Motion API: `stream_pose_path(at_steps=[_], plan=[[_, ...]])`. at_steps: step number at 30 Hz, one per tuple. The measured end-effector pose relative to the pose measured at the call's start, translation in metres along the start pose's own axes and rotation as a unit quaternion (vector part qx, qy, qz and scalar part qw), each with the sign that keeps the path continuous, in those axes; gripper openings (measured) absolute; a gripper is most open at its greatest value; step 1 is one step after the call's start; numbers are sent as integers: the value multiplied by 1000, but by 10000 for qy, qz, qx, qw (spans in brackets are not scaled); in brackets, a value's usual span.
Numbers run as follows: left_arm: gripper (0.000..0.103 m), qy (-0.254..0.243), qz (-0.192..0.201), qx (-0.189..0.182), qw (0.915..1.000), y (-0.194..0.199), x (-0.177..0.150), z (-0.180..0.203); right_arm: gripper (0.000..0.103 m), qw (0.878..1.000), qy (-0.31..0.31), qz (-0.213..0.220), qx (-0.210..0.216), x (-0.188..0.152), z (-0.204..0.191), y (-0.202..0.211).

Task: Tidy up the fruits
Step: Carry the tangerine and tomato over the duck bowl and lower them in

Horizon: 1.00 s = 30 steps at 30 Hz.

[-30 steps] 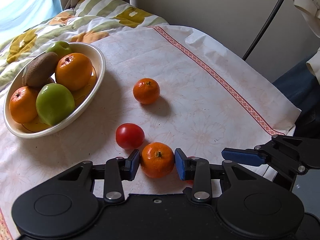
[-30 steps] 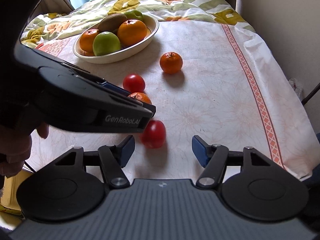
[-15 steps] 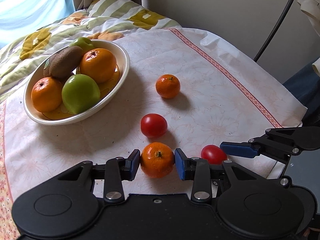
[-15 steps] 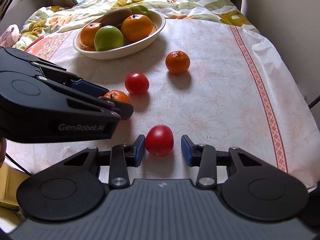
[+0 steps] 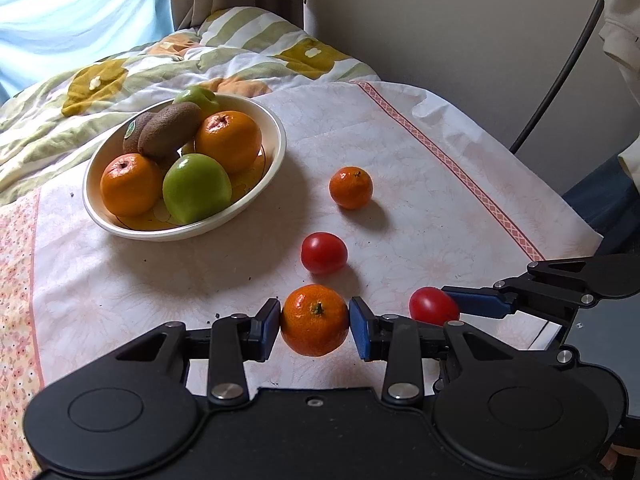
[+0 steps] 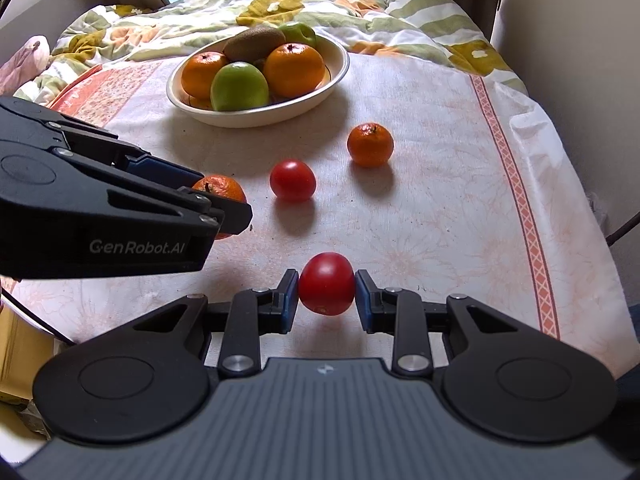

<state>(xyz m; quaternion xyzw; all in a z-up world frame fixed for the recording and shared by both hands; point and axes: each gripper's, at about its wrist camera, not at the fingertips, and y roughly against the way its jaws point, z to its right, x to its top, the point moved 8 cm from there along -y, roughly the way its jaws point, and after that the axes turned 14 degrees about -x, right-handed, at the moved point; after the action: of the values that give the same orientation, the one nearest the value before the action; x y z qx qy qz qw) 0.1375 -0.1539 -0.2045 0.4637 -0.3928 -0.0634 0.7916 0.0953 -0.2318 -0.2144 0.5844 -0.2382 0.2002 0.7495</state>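
The left gripper [image 5: 314,322] clamps a small round orange mandarin [image 5: 314,320] above the floral tablecloth [image 5: 420,184], while the right gripper [image 6: 326,294], level alongside, pinches a glossy red tomato [image 6: 326,289].

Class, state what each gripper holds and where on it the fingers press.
Left gripper clamps a mandarin by its sides; right gripper clamps a tomato by its sides.
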Motion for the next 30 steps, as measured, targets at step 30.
stream_pose_path(at_steps=[30], plan=[[41,444,1278,575,9891,127,38,-30,45,9964,-65,803,259,94,5,82]])
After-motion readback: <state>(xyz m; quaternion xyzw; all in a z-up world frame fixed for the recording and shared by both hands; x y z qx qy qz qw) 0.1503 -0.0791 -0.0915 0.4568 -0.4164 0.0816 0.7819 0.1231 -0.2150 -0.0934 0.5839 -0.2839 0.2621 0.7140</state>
